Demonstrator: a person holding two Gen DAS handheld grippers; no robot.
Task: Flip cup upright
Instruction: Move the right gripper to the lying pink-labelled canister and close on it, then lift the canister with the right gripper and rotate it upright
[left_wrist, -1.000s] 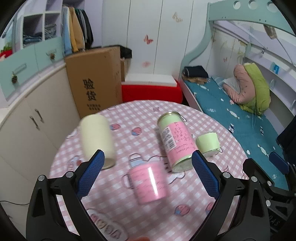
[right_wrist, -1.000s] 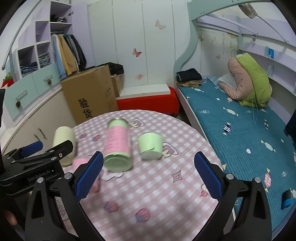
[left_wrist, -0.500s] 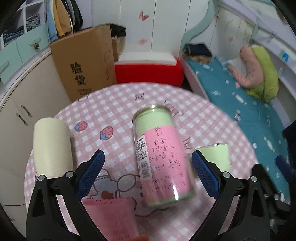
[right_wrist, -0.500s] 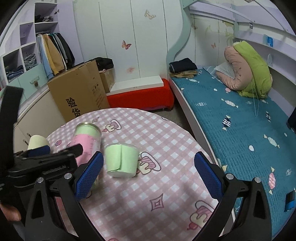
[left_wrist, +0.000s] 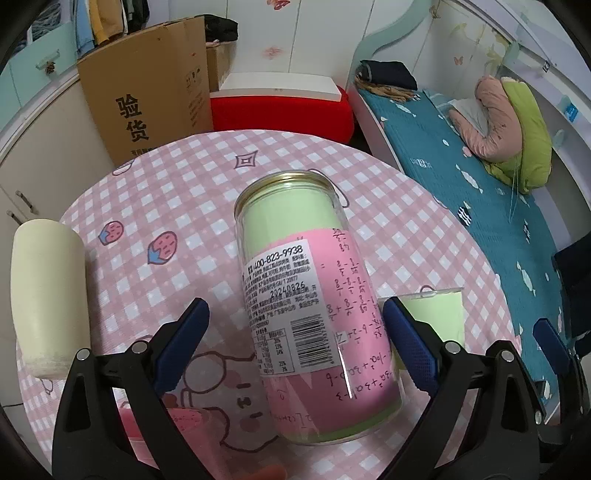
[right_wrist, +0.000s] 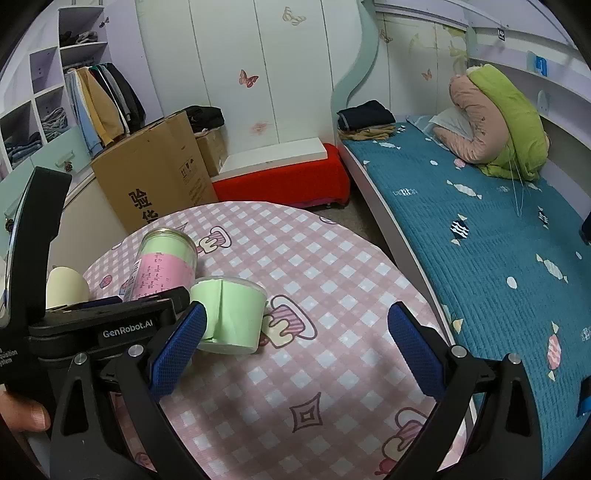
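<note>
A tall clear cup with a green and pink label (left_wrist: 310, 299) lies on its side on the round pink checked table (left_wrist: 192, 206). My left gripper (left_wrist: 295, 343) is open, its blue fingers on either side of the cup's lower body, not touching. The same cup shows in the right wrist view (right_wrist: 162, 269). A short green cup (right_wrist: 231, 317) lies on its side beside it, also seen in the left wrist view (left_wrist: 436, 317). My right gripper (right_wrist: 291, 350) is open and empty, its left finger close to the green cup.
A cream tumbler (left_wrist: 48, 295) lies at the table's left. A pink cup (left_wrist: 155, 432) lies low under the left gripper. A cardboard box (left_wrist: 144, 92), a red bench (left_wrist: 280, 107) and a bed (right_wrist: 480, 236) stand beyond the table.
My left gripper has moved forward over the table so the labelled cup now lies between its fingers; the pink cup slid below it. My right gripper has moved closer to the green cup.
</note>
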